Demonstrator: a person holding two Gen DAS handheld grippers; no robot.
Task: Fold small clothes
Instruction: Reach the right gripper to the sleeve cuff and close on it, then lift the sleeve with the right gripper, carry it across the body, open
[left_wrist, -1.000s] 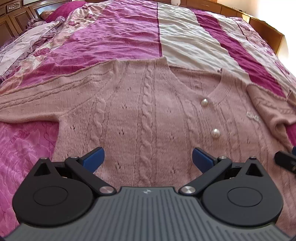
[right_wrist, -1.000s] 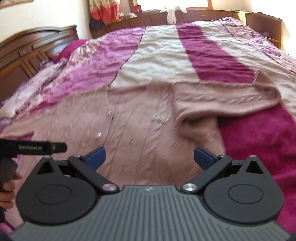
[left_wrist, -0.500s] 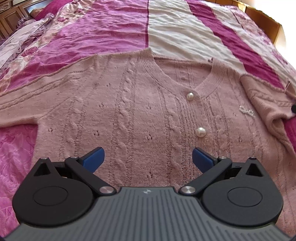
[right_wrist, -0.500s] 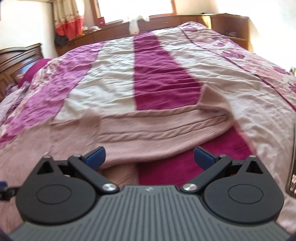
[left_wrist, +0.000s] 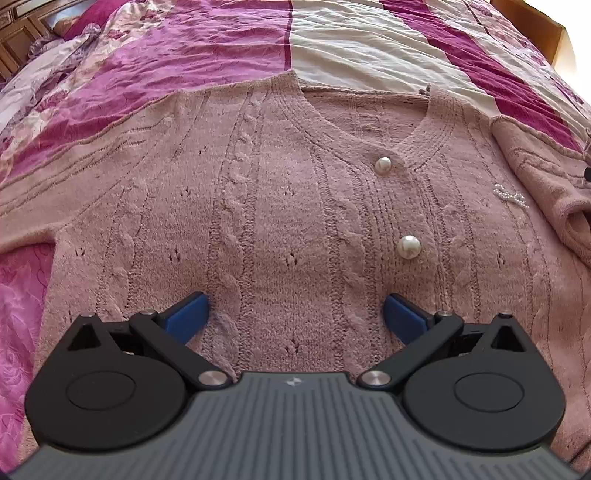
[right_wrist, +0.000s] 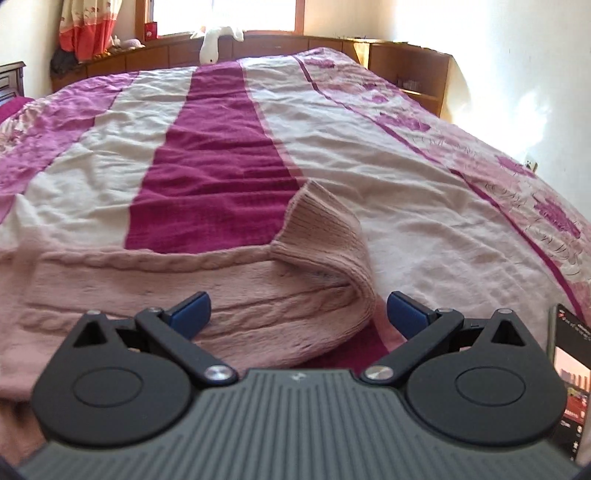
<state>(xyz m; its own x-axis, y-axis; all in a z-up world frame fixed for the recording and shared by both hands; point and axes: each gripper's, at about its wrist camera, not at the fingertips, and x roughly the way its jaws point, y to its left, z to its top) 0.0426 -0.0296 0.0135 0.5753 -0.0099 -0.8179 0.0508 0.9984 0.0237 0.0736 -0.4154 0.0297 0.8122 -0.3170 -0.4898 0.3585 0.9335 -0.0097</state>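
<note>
From my remote seat I see a wide bed (right_wrist: 388, 155) filling both views, covered by a striped quilt (right_wrist: 218, 155) in cream, magenta and pink floral bands, wrinkled all over. Behind the bed runs a low wooden ledge (right_wrist: 266, 42) with a white plush toy (right_wrist: 212, 44) standing on it. Above it a window (right_wrist: 221, 14) lets in strong daylight, and an orange patterned curtain (right_wrist: 86, 29) hangs at its left. A wooden shelf unit (right_wrist: 410, 77) stands at the far right corner against a bright white wall (right_wrist: 517, 74). In the left wrist view, a dark carved headboard (left_wrist: 18, 40) shows at the top left beside a magenta pillow (left_wrist: 85, 22).
</note>
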